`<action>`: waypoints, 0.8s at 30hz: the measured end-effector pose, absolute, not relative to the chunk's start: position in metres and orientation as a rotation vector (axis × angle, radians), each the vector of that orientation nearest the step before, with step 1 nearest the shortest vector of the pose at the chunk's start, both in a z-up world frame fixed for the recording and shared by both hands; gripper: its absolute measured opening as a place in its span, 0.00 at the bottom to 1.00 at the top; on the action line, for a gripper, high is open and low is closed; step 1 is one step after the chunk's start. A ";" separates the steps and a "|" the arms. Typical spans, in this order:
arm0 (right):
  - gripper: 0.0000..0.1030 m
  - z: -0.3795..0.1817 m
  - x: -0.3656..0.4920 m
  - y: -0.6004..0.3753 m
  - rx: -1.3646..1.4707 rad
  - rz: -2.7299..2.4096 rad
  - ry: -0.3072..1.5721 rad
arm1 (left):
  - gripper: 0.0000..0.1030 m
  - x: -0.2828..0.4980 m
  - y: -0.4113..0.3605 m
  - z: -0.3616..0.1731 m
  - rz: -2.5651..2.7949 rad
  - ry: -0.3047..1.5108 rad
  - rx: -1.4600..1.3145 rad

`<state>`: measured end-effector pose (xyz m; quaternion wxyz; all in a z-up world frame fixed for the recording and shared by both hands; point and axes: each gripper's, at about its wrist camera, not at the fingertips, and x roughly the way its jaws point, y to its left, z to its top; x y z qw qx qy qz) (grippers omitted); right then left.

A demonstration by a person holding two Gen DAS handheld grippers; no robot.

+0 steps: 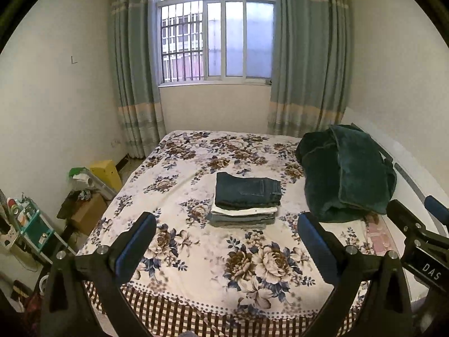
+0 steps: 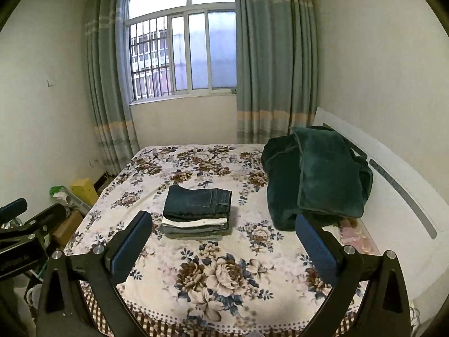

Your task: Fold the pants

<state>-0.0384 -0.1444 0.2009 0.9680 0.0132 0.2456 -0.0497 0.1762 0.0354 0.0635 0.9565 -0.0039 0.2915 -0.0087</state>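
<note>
A stack of folded pants (image 1: 245, 200) lies in the middle of the bed, dark blue jeans on top, a white pair and grey pairs under them. It also shows in the right wrist view (image 2: 196, 210). My left gripper (image 1: 227, 241) is open and empty, held above the near end of the bed, short of the stack. My right gripper (image 2: 223, 241) is open and empty too, at about the same distance. The right gripper's body shows at the right edge of the left wrist view.
The bed has a floral cover (image 1: 196, 252). A dark green plush blanket (image 1: 348, 174) is heaped at the right by the white headboard (image 2: 393, 174). Boxes and clutter (image 1: 84, 196) stand on the floor at the left. A curtained window (image 1: 216, 36) is at the far wall.
</note>
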 end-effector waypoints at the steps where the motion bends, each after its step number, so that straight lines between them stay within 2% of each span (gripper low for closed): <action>1: 1.00 0.202 -0.039 -0.146 0.025 -0.101 0.498 | 1.00 0.174 0.035 0.064 -0.015 0.590 -0.007; 24: 1.00 0.205 -0.037 -0.145 0.022 -0.060 0.504 | 1.00 0.156 0.042 0.073 0.004 0.575 -0.004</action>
